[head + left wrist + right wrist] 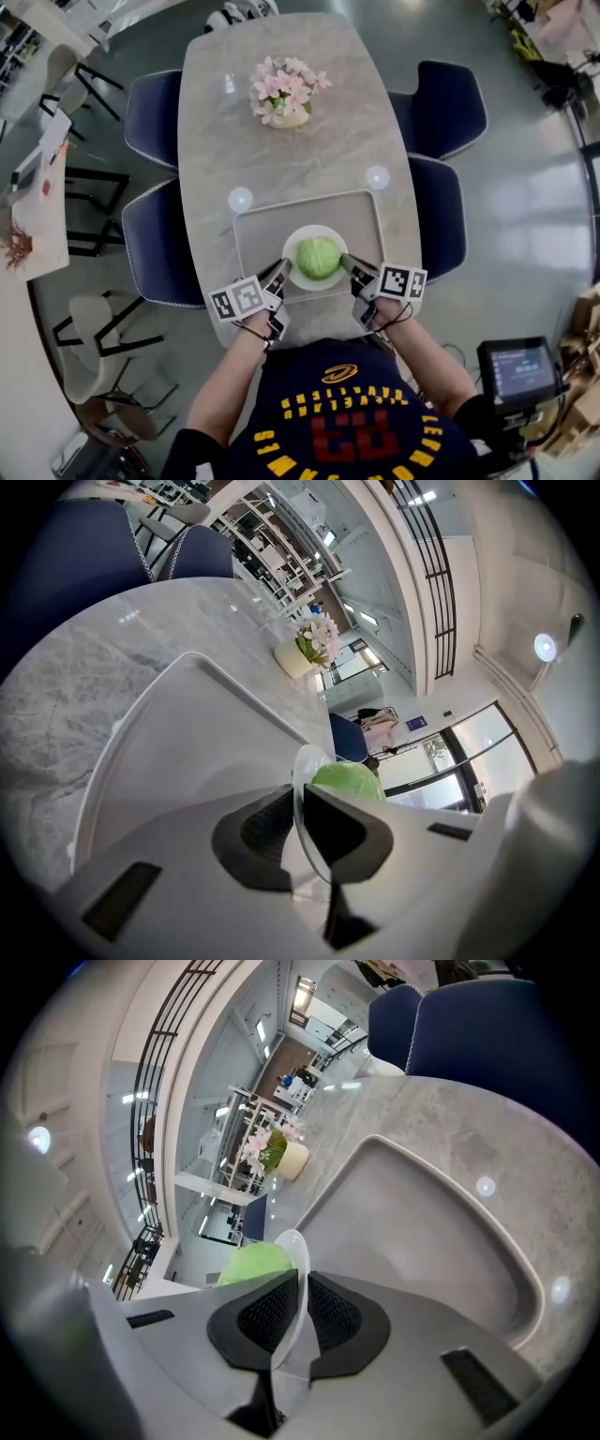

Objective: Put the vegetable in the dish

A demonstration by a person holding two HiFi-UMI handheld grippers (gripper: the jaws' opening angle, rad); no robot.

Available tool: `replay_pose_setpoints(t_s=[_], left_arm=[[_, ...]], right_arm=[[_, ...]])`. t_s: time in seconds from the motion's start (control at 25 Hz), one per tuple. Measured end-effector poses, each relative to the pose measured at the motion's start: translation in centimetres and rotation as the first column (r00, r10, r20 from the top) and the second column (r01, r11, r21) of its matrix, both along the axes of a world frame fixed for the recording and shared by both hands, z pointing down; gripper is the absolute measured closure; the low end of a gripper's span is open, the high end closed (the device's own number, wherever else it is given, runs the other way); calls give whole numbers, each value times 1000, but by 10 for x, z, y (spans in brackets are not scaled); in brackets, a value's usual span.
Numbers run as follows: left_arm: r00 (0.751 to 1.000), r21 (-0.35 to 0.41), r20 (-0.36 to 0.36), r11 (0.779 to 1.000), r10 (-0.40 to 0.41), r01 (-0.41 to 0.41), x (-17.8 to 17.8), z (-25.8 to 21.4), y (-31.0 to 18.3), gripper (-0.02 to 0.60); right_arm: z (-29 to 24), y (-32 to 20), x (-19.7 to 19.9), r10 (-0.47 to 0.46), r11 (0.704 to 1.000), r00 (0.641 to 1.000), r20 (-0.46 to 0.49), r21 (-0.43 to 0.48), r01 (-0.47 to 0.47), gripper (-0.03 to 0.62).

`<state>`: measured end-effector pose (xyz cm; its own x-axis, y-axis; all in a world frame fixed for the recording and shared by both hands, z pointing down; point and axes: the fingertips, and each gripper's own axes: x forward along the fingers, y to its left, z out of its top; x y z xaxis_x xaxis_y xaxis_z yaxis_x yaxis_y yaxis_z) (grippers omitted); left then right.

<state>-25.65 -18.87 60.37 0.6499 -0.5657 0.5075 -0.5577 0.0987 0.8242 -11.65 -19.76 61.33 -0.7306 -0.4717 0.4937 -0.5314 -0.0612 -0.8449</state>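
A round green cabbage [318, 257] sits in a white dish [302, 235] on the grey placemat [262, 234] near the table's front edge. My left gripper [280, 276] is shut on the dish's left rim, and my right gripper [348, 266] is shut on its right rim. In the left gripper view the dish rim [305, 771] stands edge-on between the dark pads, with the cabbage [349, 780] behind it. The right gripper view shows the same: the dish rim [294, 1251] is pinched between the pads and the cabbage [253, 1265] lies to its left.
A vase of pink flowers [287, 91] stands at the far middle of the marble table [291, 159]. Two small round coasters [240, 199] [377, 177] lie beyond the placemat. Dark blue chairs [155, 117] flank both long sides.
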Motion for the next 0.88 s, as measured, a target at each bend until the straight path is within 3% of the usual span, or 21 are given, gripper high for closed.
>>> replay_pose_setpoints(t_s=[0.88], left_arm=[[995,-67,95,998,25,-19,-5,56,4,554]], right_arm=[[58,0,-4,-76,996,992,-98,-55,71,572]])
